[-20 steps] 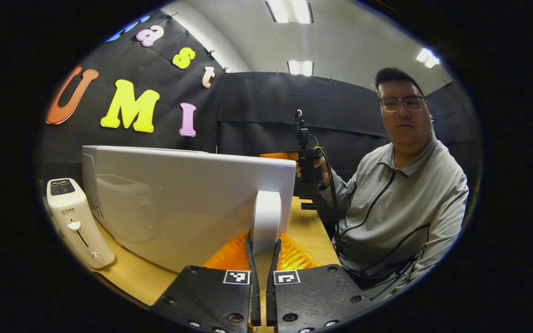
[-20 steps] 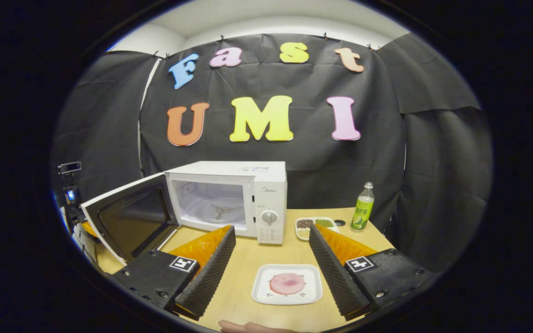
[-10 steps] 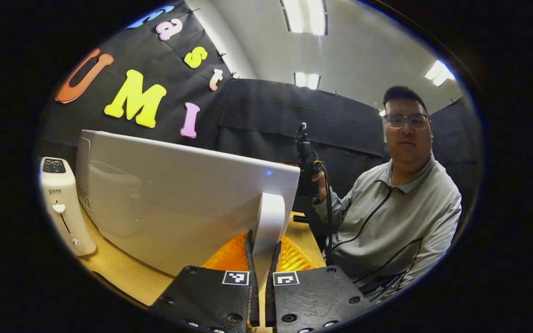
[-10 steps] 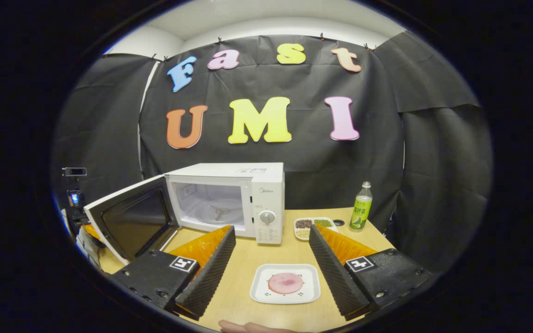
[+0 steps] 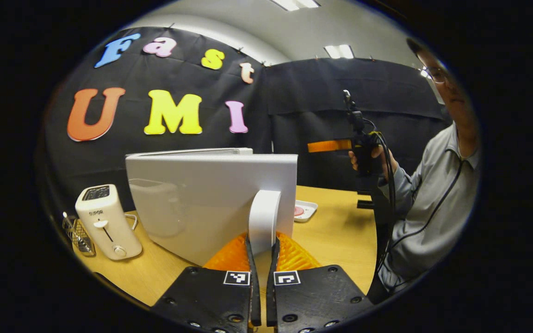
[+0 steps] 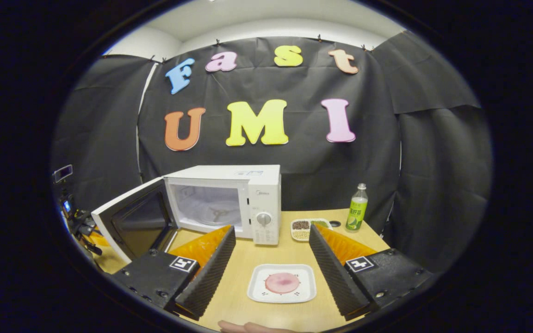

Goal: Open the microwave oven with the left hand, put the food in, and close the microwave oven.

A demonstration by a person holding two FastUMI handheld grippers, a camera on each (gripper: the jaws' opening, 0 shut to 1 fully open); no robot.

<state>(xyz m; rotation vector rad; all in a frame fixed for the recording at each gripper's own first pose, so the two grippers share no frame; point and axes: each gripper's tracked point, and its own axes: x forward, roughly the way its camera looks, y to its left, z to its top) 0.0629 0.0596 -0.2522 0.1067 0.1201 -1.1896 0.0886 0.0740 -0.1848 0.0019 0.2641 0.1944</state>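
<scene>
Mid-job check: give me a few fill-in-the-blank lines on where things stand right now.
1. The left gripper is shut on the door's ____.
2. The microwave door stands ____.
3. The right gripper is ____, above the plate.
4. The plate rests on the ____, not inside the microwave.

Missing: handle; open; open; table

glossy microwave door [image 5: 201, 194] (plastic), wooden table [image 6: 271, 252]

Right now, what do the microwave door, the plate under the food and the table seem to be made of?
The microwave door looks like glossy white plastic or painted metal; it mirrors the toaster. The plate seems glazed ceramic or melamine: smooth, white, with a raised rim. The table looks like light wood or laminate, with a matt, even tone.
</scene>
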